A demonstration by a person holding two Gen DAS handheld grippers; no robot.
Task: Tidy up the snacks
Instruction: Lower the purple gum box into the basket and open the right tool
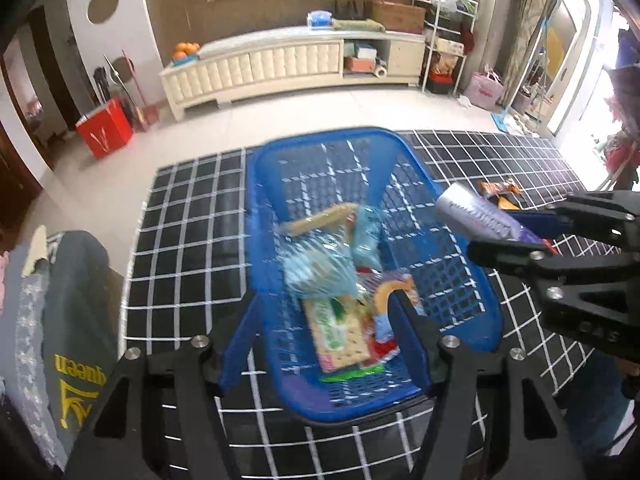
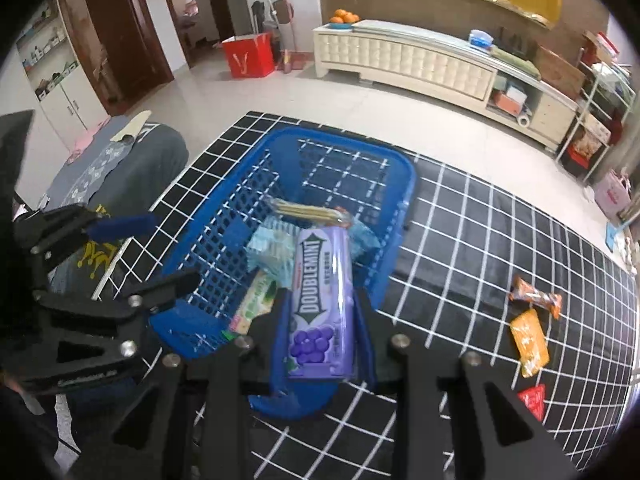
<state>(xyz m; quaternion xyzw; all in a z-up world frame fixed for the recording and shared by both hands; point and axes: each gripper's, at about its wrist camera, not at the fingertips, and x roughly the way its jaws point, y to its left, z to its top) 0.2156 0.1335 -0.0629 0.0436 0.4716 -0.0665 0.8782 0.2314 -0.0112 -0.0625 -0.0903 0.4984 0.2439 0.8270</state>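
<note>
- Right gripper (image 2: 322, 344) pinches the Doublemint pack (image 2: 322, 304) across its lower half, held over the blue basket (image 2: 400, 216).
- Pack looks light, stiff and glossy, so probably slippery; a mid-body grip suits it.
- Left gripper (image 1: 320, 344) spread wide, empty, above the basket's near end.
</note>
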